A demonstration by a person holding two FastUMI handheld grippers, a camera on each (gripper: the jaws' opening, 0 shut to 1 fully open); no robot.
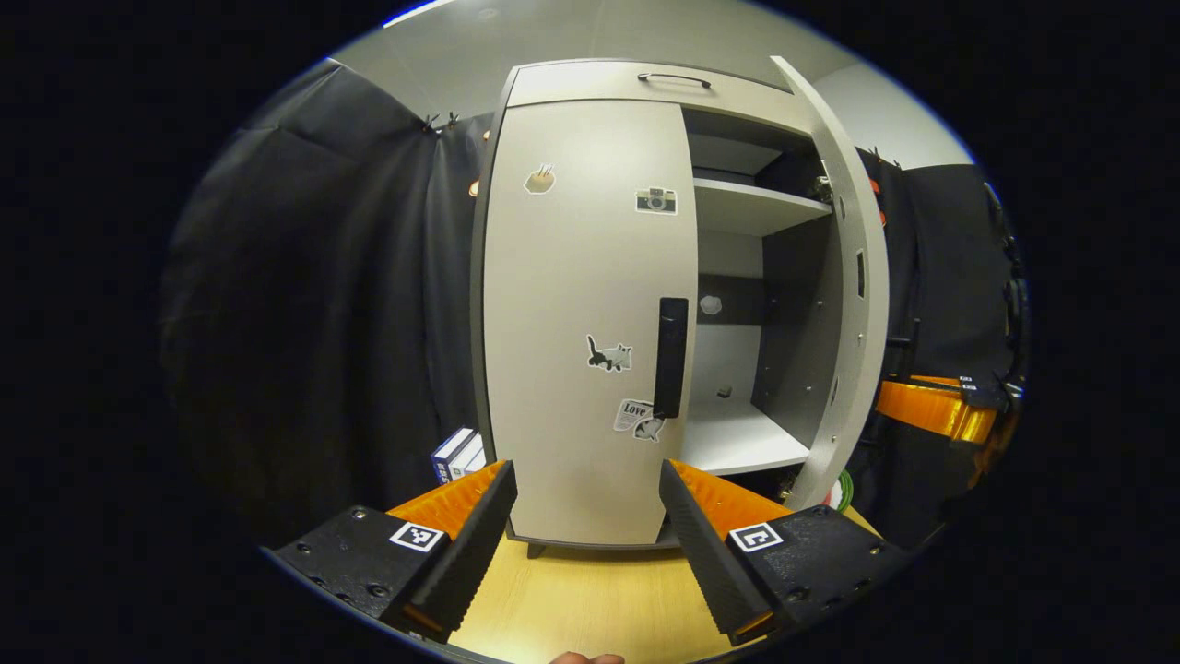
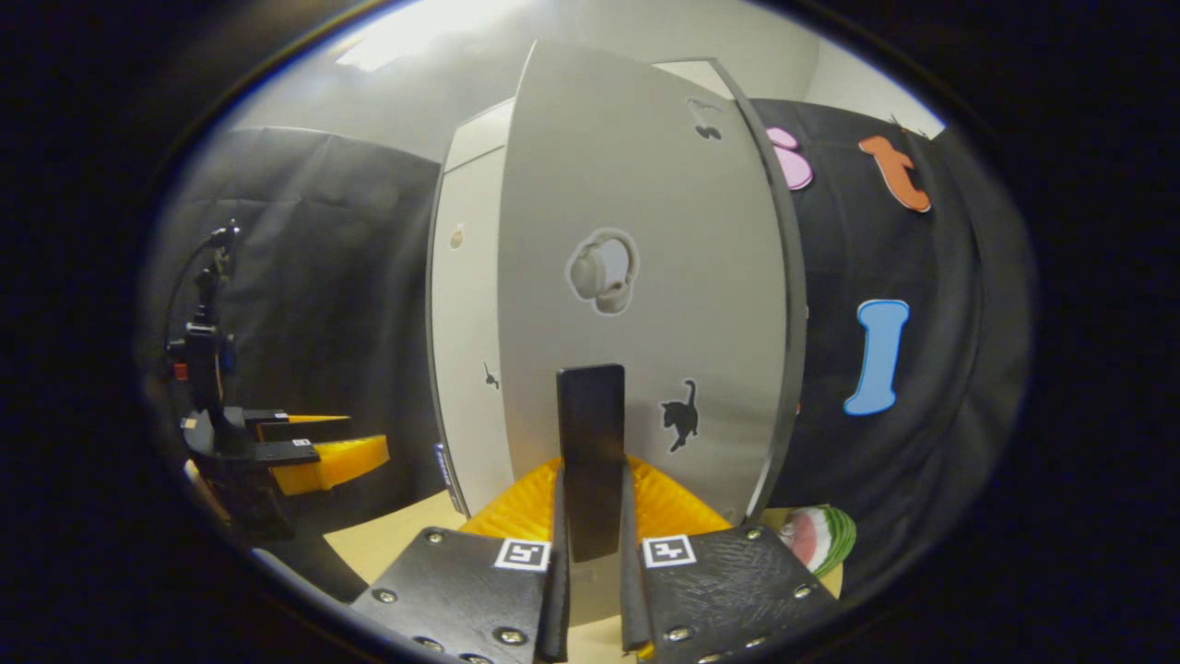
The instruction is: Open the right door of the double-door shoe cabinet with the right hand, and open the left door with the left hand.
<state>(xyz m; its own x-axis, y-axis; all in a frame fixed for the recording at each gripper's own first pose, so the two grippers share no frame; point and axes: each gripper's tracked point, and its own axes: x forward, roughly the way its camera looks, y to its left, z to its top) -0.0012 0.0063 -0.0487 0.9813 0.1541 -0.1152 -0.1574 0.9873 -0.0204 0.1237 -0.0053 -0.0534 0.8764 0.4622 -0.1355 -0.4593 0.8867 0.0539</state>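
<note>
Right gripper view has the right tongs (image 2: 590,553) clamped on the dark bar handle (image 2: 591,456) of the right door (image 2: 645,258), which stands swung well open. Left gripper view has the left tongs (image 1: 585,526) spread wide and empty above the bench (image 1: 590,599), aimed at the shut left door (image 1: 581,277), short of its slim black handle (image 1: 670,355). Likely risks: the handle is smooth and narrow, so a skewed approach could slip off, and a hard pull might shift the light cabinet (image 1: 737,207) on the slick wood-grain bench. Doors are flat, matte, pale panels with stickers.
</note>
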